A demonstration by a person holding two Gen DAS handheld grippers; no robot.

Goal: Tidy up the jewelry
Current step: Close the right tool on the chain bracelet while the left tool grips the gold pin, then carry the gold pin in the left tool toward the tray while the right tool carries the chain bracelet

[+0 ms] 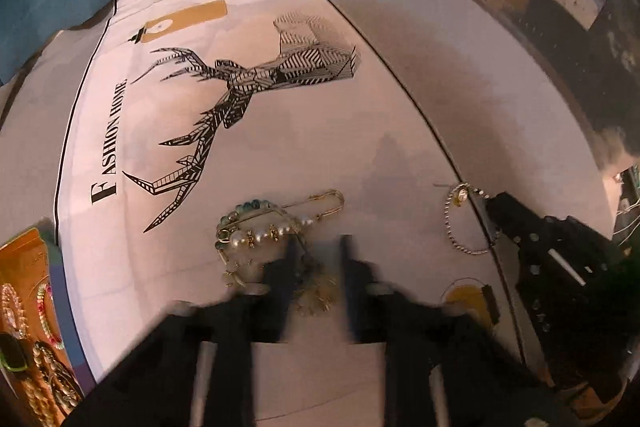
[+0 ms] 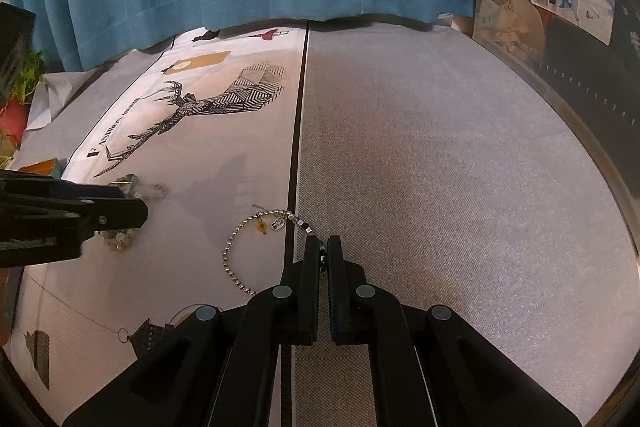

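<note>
"FASHION HOME" runs in black capitals along the left of the white printed cloth (image 1: pixel 240 155), beside the deer drawing. The bracelet's small tag (image 2: pixel 277 225) has unreadable print.

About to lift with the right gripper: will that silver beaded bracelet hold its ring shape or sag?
Probably sags: the beaded bracelet is small beads on a strand, lying in a loose, uneven loop. The right gripper pinches only its dark-beaded end, so the rest would likely hang below. The charms may swing. It looks light.
</note>
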